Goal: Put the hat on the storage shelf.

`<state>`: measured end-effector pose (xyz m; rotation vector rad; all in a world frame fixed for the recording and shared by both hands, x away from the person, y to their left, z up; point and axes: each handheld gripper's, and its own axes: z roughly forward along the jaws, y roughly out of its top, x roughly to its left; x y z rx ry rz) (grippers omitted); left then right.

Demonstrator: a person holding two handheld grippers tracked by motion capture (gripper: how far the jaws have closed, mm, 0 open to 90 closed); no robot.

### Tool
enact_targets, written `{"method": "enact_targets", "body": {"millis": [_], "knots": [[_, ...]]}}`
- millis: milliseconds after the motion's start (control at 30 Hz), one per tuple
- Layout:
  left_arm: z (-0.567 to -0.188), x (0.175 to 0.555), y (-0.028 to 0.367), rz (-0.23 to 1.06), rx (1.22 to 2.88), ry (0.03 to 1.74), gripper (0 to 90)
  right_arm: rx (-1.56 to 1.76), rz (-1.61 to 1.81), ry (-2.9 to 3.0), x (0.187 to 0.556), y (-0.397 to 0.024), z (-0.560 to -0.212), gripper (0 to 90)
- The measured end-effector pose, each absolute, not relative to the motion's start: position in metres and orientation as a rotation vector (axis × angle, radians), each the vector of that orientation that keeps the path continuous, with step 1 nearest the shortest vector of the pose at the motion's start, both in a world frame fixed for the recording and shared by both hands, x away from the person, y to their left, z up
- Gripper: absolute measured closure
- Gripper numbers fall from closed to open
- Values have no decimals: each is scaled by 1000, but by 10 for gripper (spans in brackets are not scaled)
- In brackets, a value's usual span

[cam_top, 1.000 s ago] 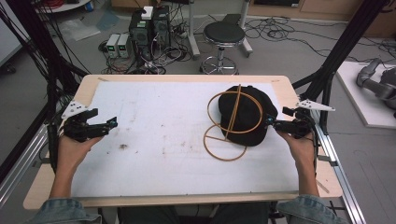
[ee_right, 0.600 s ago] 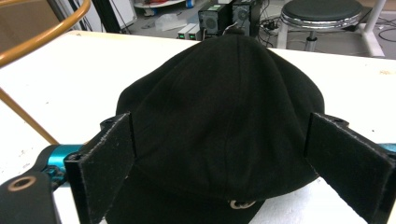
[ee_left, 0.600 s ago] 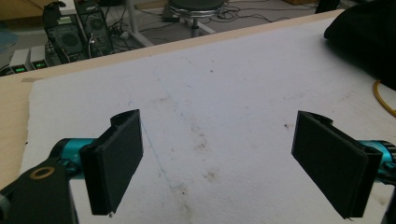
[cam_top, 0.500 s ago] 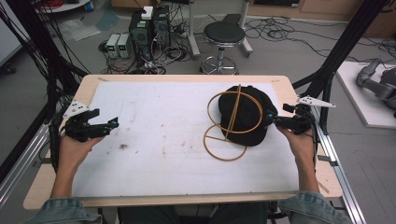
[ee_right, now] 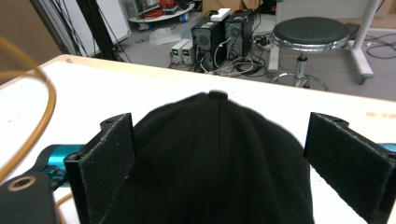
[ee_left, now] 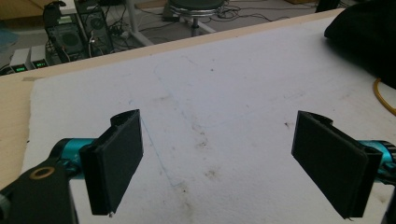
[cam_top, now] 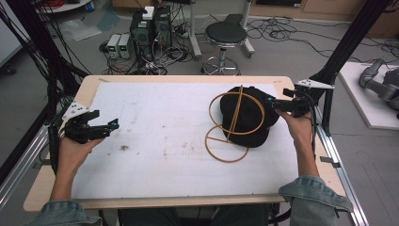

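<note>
Now from the high view I have the right gripper [cam_top: 277, 102] at the black cap [cam_top: 247, 117] under the wire hoop [cam_top: 234, 123] on the bench [cam_top: 179, 80], left gripper [ee_left: 219, 163] idle and apart, and the right gripper view shows jaws apart straddling the cap, so next I close.

A round black stool [cam_top: 226, 34] is standing on the grey floor [cam_top: 291, 52] just beyond the wooden table [cam_top: 155, 79]. Left of the stool, two computer towers [cam_top: 151, 28] are sitting among tangled cables [cam_top: 273, 28]. Black frame posts [cam_top: 350, 40] are rising right of it.
</note>
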<state>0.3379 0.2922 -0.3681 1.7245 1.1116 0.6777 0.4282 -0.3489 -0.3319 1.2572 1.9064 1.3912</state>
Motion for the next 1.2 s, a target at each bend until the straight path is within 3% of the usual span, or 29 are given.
{"method": "enact_targets", "body": {"millis": [367,1200], "knots": [[-367,337,291,675,1724,1103,169,1261,1418,1877,466,-334,-324,89],[-369,337,292,663,1723,1108,170,1384,1368,1876,513,-315,-370,91]]}}
